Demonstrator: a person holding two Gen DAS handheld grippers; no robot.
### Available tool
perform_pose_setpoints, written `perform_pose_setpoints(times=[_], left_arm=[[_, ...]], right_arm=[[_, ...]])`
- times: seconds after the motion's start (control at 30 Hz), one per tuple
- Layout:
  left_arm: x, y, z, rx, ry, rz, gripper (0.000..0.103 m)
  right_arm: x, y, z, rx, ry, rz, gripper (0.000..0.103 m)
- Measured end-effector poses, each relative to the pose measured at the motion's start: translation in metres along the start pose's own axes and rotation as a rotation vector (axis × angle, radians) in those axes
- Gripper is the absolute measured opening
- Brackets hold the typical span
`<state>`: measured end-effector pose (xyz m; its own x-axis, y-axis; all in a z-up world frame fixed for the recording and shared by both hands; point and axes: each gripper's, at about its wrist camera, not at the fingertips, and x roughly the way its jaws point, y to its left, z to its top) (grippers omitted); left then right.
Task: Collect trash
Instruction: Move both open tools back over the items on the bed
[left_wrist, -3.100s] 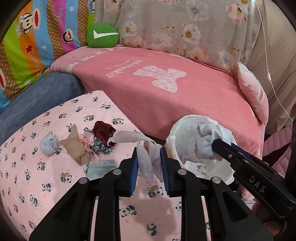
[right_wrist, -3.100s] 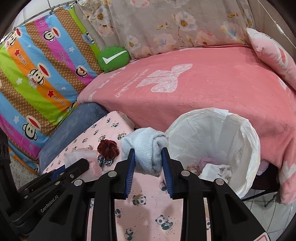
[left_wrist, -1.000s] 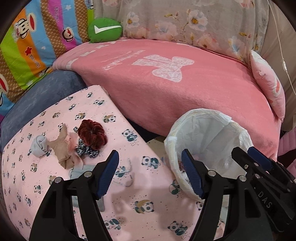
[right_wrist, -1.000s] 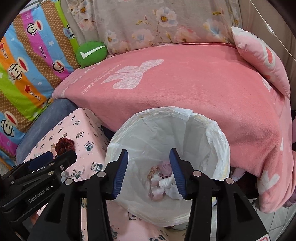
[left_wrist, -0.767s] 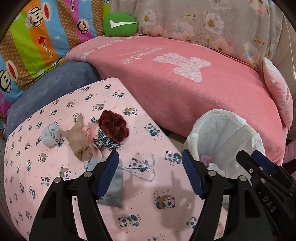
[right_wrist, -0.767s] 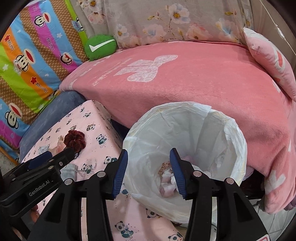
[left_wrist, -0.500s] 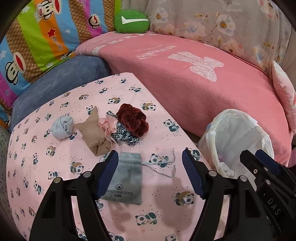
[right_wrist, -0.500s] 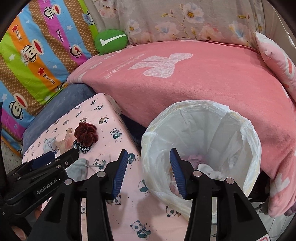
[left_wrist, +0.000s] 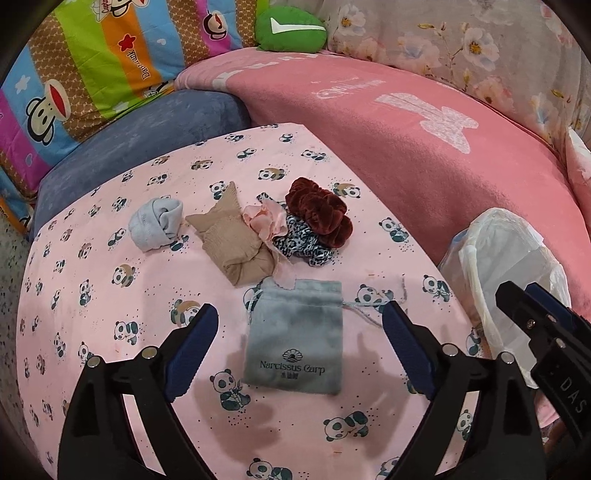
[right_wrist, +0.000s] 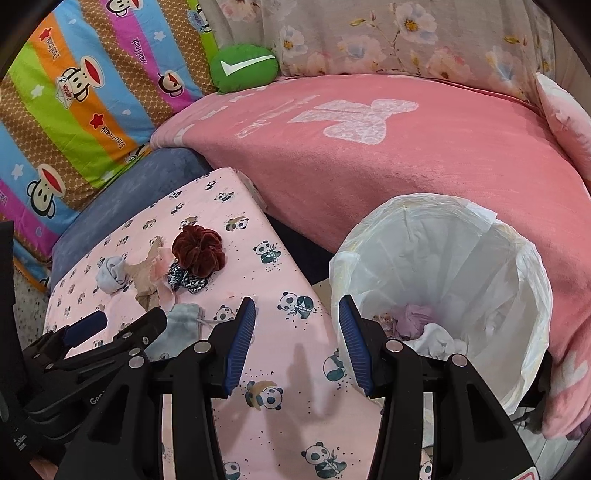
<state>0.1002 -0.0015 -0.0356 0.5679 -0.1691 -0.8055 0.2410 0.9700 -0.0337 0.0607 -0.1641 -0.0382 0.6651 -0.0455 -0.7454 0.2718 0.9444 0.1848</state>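
Note:
My left gripper (left_wrist: 297, 314) is open and empty, hovering over a grey drawstring pouch (left_wrist: 295, 336) on the pink panda-print table (left_wrist: 110, 295). Behind the pouch lie a dark red scrunchie (left_wrist: 319, 210), a leopard-print scrunchie (left_wrist: 301, 245), a pink cloth scrap (left_wrist: 264, 223), a tan cloth (left_wrist: 232, 243) and a light grey sock roll (left_wrist: 157, 221). My right gripper (right_wrist: 297, 308) is open and empty above the table's right edge, next to the white-lined trash bin (right_wrist: 461, 236), which holds crumpled white and pink scraps (right_wrist: 424, 325).
A pink blanket (right_wrist: 388, 147) covers the sofa behind the table and bin. A green cushion (right_wrist: 243, 66), a striped cartoon pillow (right_wrist: 74, 92) and a blue cushion (left_wrist: 129, 147) sit at the back left. The bin also shows in the left wrist view (left_wrist: 506, 240).
Both grippers dropped their cloth pieces into the bin and opened. Both have since swung left, away from the bin; the left one now hangs over the grey pouch.

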Motion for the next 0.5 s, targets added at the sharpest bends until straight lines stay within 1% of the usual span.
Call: perform_pose_setpoints(times=[0.27,0.5], left_arm=[[0.021,0.027,-0.012,-0.076,0.080,-0.040,0.087],[0.039,0.033,-0.019,-0.128,0.148,-0.114,0.087]], right_arm=[[0.013,0.013,-0.003,-0.018,0.031,0.011,0.048],[0.024,0.023,-0.005,-0.033,0.051,0.019,0.048]])
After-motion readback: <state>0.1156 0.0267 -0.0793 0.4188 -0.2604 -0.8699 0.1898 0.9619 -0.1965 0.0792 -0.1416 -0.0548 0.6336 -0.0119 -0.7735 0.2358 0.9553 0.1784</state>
